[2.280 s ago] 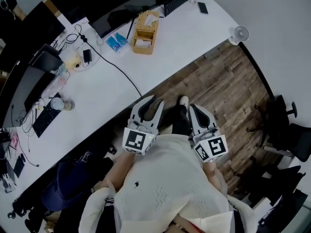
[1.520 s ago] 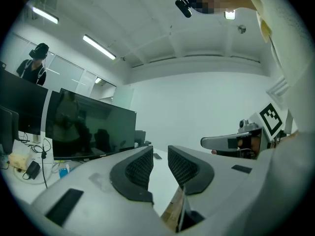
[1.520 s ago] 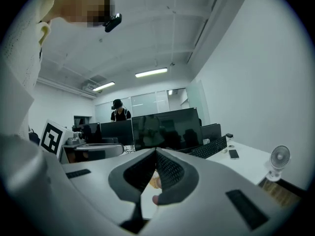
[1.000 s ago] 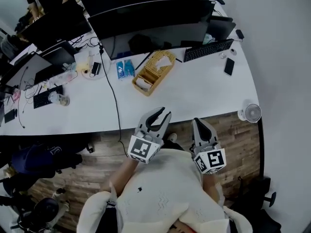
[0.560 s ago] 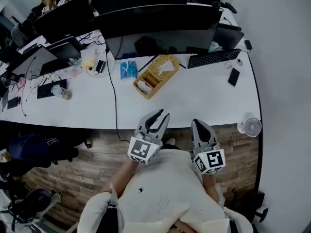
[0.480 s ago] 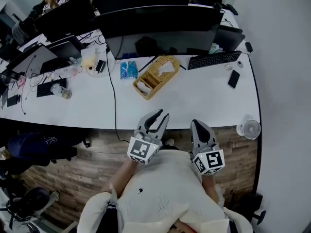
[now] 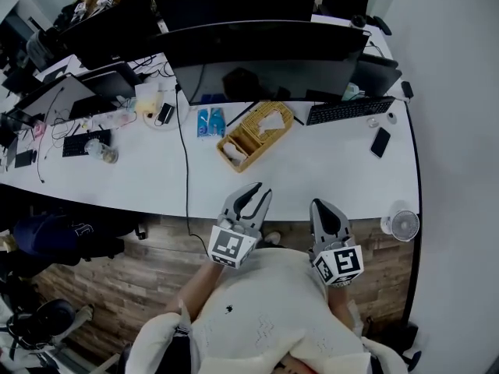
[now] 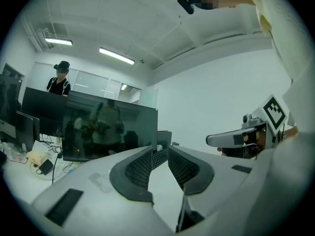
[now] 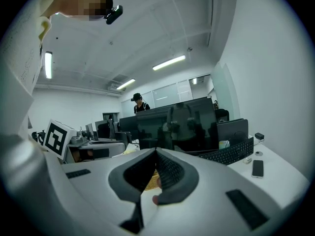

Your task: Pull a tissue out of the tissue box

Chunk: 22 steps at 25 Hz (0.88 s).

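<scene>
The tissue box (image 7: 251, 136), a light wooden holder with a white tissue (image 7: 270, 119) sticking up at its far end, lies slanted on the white desk (image 7: 312, 166), ahead of both grippers. My left gripper (image 7: 257, 188) (image 8: 158, 150) is held in front of my chest at the desk's near edge, open and empty. To its right my right gripper (image 7: 318, 203) (image 9: 156, 151) has its jaws pressed together on nothing. A sliver of the wooden box (image 9: 149, 182) shows under the right jaws. Neither gripper touches the box.
Wide dark monitors (image 7: 265, 61) stand behind the box. Blue packets (image 7: 210, 121) lie left of it; a keyboard (image 7: 347, 110) and a phone (image 7: 381, 141) lie to the right. A small fan (image 7: 399, 224) sits at the desk's right corner. A black cable (image 7: 185, 178) crosses the desk.
My head has turned and stepped, so the desk now lies square ahead with the box nearly centred. Both grippers stay close to my chest, their jaws unchanged.
</scene>
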{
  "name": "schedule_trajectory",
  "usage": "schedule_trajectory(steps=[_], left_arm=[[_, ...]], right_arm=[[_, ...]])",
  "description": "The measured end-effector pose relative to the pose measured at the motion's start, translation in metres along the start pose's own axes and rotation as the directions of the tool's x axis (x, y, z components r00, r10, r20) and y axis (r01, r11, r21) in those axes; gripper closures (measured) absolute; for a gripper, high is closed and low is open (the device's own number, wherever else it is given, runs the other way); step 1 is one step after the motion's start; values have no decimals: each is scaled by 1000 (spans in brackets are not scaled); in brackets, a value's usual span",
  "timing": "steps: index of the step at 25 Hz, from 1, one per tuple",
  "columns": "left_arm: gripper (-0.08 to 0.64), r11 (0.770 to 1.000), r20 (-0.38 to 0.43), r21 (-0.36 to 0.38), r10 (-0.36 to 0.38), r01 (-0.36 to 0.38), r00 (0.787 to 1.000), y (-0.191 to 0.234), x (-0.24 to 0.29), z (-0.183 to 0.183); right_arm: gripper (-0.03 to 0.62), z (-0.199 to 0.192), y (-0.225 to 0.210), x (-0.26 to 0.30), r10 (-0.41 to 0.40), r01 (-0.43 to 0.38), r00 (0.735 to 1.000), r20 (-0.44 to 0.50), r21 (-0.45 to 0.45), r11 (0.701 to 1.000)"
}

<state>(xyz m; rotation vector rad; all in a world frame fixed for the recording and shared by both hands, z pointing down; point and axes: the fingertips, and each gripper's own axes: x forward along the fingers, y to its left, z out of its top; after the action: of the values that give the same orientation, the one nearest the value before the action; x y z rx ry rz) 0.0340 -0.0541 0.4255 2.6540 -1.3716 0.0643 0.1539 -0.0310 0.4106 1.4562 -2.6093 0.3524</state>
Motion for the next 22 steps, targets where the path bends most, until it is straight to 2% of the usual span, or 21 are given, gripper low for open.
schedule_trajectory(steps=[4,9,22], left_arm=[[466,1000,-22,-10,-2,2,1000,14,12,-4],[463,1000,-37,12,-6,6,999,33,38,-3],[460,999,-142,29,28,-24,990,99,97,-42]], right_arm=[[591,3,-6,15,-12,12,1000,-16,5,1000],[591,9,-15,36,-9,9,1000,-23,-14,1000],[591,3,-39,72,-71,71,992,-105,-2,997]])
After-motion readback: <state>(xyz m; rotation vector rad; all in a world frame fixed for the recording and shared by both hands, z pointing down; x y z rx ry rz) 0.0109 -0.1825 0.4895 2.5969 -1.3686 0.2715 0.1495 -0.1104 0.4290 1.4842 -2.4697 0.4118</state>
